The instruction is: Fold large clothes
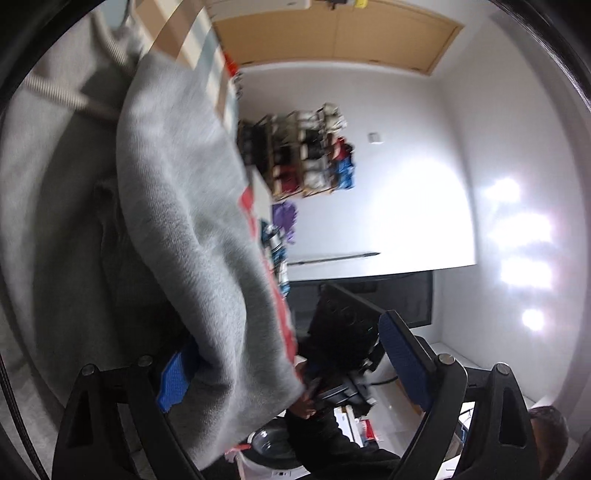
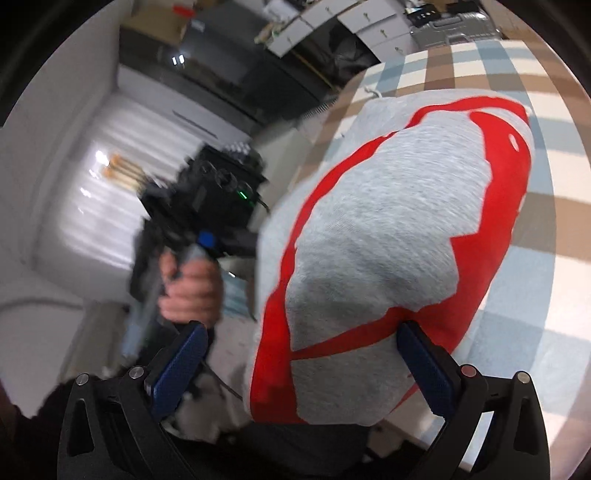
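Left tongs [image 1: 291,373] wide, grey red-printed sweatshirt [image 1: 184,229] draped between the pads. Right tongs [image 2: 303,365] wide, straddling the sweatshirt [image 2: 388,236] on checked cloth [image 2: 535,288].

Ref = sweatshirt [image 2: 388,229]. Right wrist view: it lies bunched on the checked cloth [image 2: 535,177], which runs on behind and to the right of it. Right gripper [image 2: 303,354] sits at its near edge w/ the garment between the spread fingers. Left of it, just beside: a hand [image 2: 192,284] on the left gripper's handle. Drawers [image 2: 354,22] well behind it. Left wrist view: sweatshirt drapes over the left finger of the left gripper [image 1: 291,362]; shelf rack [image 1: 306,151] far behind, to its right.
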